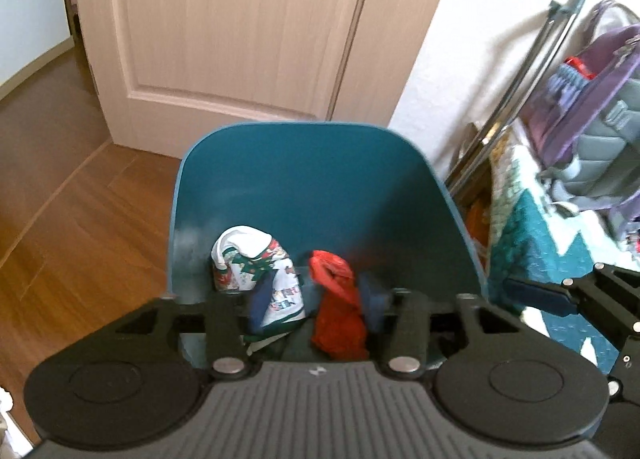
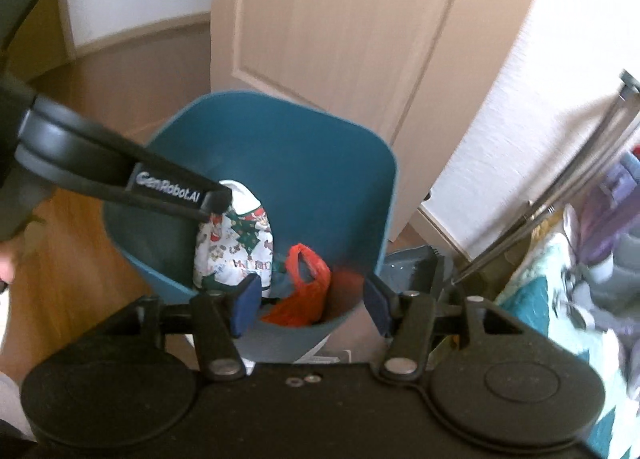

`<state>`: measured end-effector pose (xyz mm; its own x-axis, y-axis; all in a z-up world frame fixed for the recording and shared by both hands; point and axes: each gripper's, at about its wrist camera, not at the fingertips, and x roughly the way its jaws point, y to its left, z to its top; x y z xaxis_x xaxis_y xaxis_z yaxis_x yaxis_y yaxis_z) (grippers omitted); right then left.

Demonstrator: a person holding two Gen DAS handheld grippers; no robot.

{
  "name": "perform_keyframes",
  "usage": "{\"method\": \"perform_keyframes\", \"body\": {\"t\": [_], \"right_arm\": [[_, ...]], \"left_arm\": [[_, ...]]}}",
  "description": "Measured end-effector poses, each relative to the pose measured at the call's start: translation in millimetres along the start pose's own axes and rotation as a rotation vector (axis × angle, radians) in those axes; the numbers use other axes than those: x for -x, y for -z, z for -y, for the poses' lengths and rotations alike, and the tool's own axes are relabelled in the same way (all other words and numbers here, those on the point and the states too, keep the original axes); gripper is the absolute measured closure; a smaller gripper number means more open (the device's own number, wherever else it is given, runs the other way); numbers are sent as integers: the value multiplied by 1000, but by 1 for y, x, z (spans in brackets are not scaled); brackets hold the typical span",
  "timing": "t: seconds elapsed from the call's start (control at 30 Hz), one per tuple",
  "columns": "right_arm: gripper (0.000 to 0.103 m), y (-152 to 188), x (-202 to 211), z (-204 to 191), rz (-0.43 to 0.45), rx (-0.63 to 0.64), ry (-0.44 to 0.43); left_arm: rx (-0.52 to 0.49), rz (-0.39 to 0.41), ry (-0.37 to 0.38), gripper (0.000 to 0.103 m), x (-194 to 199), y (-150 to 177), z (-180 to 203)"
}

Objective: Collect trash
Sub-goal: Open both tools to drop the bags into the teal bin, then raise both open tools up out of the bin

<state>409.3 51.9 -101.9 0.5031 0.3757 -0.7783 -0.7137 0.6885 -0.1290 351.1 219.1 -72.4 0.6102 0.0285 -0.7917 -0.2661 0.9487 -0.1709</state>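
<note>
**Inspector:** Grippers first. Left gripper (image 1: 312, 299) hangs over the teal bin (image 1: 320, 163) with its jaws spread. A white printed bag (image 1: 256, 271) and a red plastic bag (image 1: 336, 299) show in the gap, but the pads press on neither; both pieces appear to lie lower down, inside the bin.

**Assistant:** And the right?

**Inspector:** Right gripper (image 2: 310, 303) is likewise spread, nothing pinched. Its left pad stands in front of the white printed bag (image 2: 236, 251), its right pad outside the bin's near corner. The red plastic bag (image 2: 304, 287) sits between them in the picture, though down in the bin (image 2: 320, 163), not at pad height as far as I can judge.

**Assistant:** So the trash is deposited?

**Inspector:** Those two items, yes, by my reading: both rest in the bin, the white one leaning toward its left wall, the red one just beside it. The bin is far from full.

**Assistant:** What surrounds it?

**Inspector:** The bin stands on a wood floor (image 1: 72, 219) before a pale door (image 1: 240, 39). To the right, a patterned teal blanket (image 1: 536, 243) carries a purple backpack (image 1: 588, 99), with metal rods (image 1: 532, 59) leaning on the wall.

**Assistant:** Anything left to collect?

**Inspector:** No loose trash shows on the visible floor. Whether more remains elsewhere cannot be told from these views.
</note>
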Motion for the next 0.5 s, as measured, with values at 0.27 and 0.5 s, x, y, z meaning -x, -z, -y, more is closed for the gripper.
{"method": "perform_keyframes", "body": {"t": [0.27, 0.5], "right_arm": [[48, 27, 71, 16, 70, -85, -15], [47, 47, 125, 19, 122, -130, -33]], "left_arm": [[-31, 73, 31, 24, 57, 17, 21], [-70, 109, 66, 18, 102, 38, 44]]}}
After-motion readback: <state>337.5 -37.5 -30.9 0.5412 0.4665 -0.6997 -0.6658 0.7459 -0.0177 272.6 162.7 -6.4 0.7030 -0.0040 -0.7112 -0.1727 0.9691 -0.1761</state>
